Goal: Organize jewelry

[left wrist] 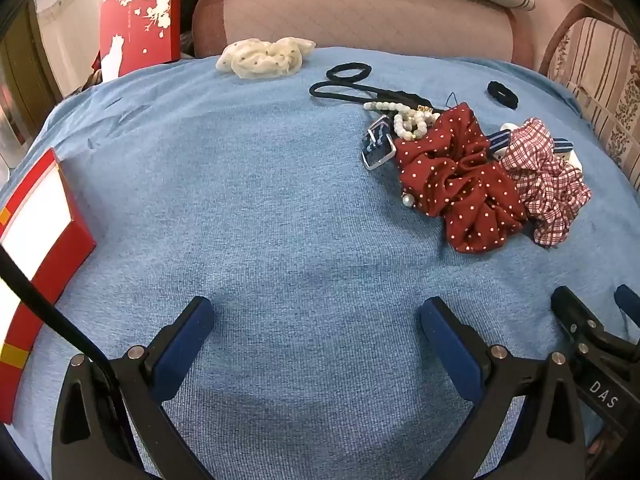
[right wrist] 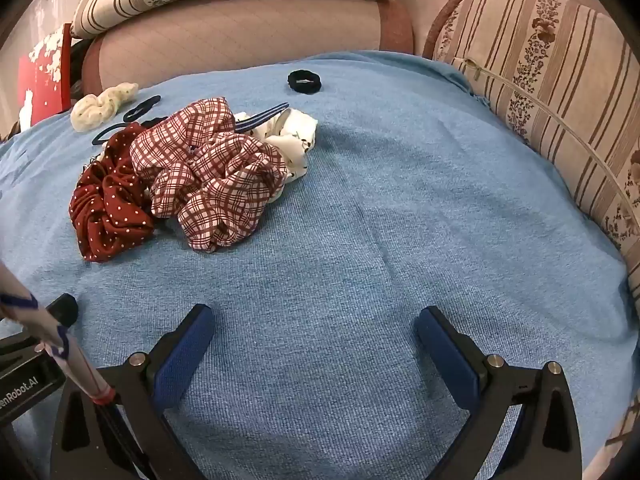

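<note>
Two grippers, both empty: left gripper (left wrist: 316, 312) and right gripper (right wrist: 314, 320) hover low over the blue towel (left wrist: 260, 200), fingers spread wide apart, nothing between them.

Landmark: red dotted scrunchie (left wrist: 460, 184), centre of the heap.
- Checked scrunchie (right wrist: 208, 176): touching the landmark on its right, partly overlapping it.
- White printed scrunchie (right wrist: 292, 144): behind the checked one, pressed against it, with a navy striped band (right wrist: 264, 117) lying across it.
- Pearl string (left wrist: 408, 120): at the landmark's far edge, partly tucked beneath it; one loose-looking pearl shows at its near left edge.
- Buckled navy strap (left wrist: 376, 146): just left of the pearls.
- Thin black hair ties (left wrist: 348, 76): beyond the pearls.
- Small black hair tie (right wrist: 305, 81): well beyond the heap, apart from it.
- Cream dotted scrunchie (left wrist: 266, 58): far left of the landmark, alone.
- Red box (left wrist: 40, 248): open, white inside, well left of the landmark at the towel's edge; appears empty, though only part shows.

Step in hand, by judgement: the very start, sorting not begun. The next move likely calls for reaching forward to one top-lying piece, such as the checked scrunchie, pinching soft fabric without dragging the tangled pearls along.
</note>
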Motion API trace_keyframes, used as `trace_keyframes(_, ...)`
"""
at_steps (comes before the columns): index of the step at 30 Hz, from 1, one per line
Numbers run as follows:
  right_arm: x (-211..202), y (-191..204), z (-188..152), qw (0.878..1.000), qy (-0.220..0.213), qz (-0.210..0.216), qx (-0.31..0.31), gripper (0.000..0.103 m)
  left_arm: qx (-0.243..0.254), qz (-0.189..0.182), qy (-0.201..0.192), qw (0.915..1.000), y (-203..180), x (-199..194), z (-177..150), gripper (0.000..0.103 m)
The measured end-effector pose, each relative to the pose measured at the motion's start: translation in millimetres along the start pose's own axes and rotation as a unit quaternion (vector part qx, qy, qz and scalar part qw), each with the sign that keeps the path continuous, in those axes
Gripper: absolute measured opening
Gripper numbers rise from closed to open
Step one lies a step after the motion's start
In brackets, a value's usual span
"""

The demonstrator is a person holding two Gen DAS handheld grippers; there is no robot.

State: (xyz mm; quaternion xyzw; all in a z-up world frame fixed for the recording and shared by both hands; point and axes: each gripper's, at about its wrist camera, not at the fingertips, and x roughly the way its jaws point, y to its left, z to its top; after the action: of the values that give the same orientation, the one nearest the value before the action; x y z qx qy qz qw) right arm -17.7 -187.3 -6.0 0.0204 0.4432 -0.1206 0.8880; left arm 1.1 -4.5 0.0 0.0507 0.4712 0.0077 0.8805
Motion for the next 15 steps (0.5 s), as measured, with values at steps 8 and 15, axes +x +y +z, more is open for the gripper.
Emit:
trace_keyframes(8,-1.4,3.4,0.5,1.0,0.002,-0.004,-0.003,0.103,0.004,0.006,0.0,1.0,-39.8,2.9,9.7,0.103)
trace_keyframes(15,-0.4,2.0,-1.6,1.0,0.003,-0.004,-0.003,0.103,-0.015,-0.021,-0.005,0.9997,-0.8,0.1,0.7,0.103)
